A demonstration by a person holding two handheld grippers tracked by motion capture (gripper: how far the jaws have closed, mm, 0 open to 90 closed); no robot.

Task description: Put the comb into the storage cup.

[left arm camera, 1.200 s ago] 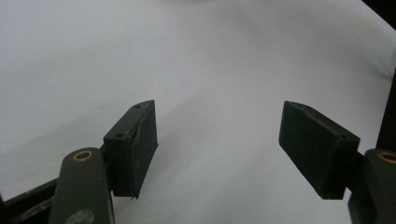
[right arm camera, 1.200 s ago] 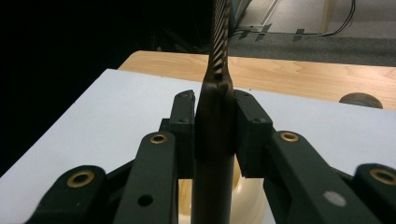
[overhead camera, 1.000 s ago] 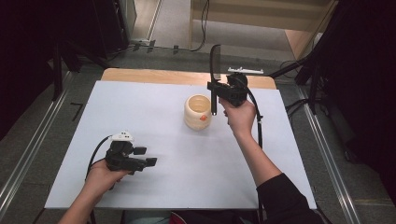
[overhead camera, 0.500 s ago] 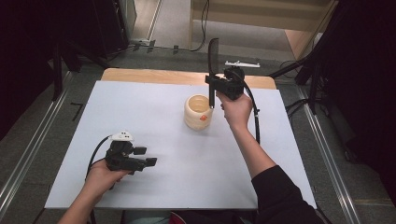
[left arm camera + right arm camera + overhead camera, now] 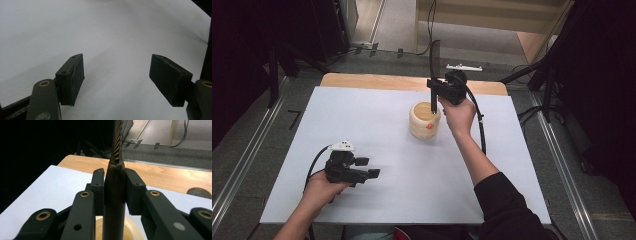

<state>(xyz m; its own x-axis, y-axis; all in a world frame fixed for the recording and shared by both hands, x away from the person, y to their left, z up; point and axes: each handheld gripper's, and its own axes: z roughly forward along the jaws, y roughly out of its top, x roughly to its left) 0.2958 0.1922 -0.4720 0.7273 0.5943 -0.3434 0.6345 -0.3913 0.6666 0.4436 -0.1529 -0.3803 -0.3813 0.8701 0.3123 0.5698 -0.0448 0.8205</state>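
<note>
Bright overhead light on white tabletop (image 5: pixel 377 125); surroundings at 9 and 3 o'clock fall dark. Left gripper view: mild glare, soft shadows under pads. Right gripper view: bg sharp, near jaws blurred, 9 o'clock black.

The right gripper (image 5: pixel 433 93) is holding a long utensil (image 5: pixel 115 195) upright between its jaws, the lower end sitting inside the holder (image 5: pixel 424 121) directly below them. The left gripper (image 5: pixel 372 168) is lying well apart toward the near left, bare table (image 5: pixel 112 37) lying between its spread jaws
</note>
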